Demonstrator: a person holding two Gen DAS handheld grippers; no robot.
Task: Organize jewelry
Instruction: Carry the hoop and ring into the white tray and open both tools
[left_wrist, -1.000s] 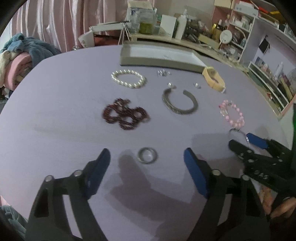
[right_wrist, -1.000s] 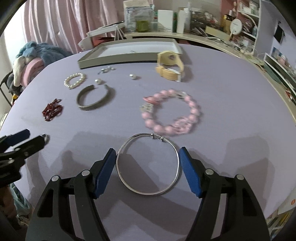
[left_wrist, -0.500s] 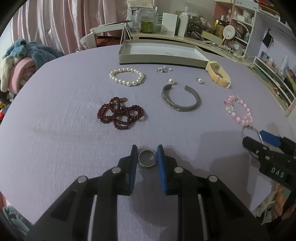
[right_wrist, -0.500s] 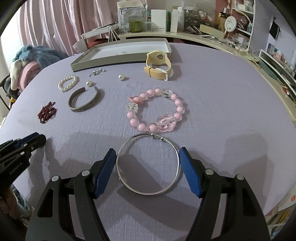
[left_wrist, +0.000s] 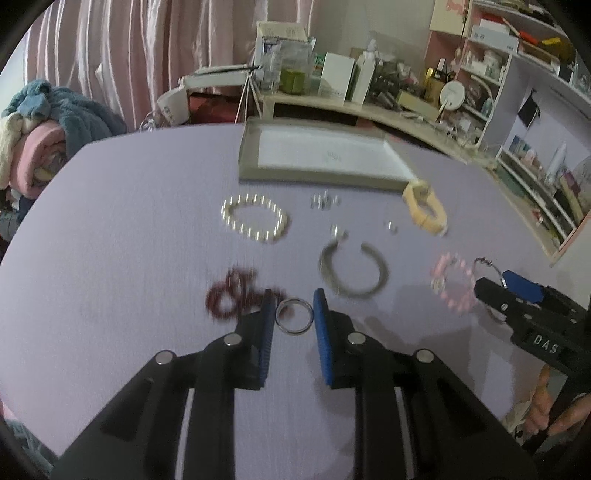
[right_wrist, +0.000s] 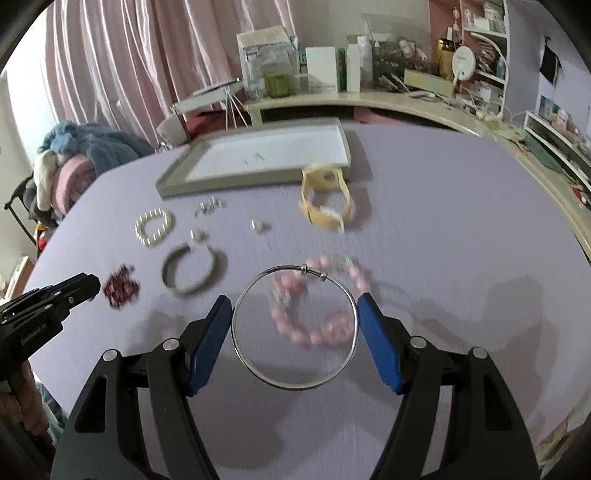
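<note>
Tilting downward, left gripper (left_wrist: 294, 306) clamping ring (left_wrist: 294, 316), right gripper (right_wrist: 294, 317) clamping bangle (right_wrist: 295, 328)

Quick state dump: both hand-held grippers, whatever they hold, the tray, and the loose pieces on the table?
left hand-held gripper: shut on small silver ring
right hand-held gripper: shut on thin silver bangle
tray: open, nearly empty
pearl bracelet: flat on table
silver cuff: flat on table
pink bead bracelet: on table
dark red beads: heaped on table
</note>
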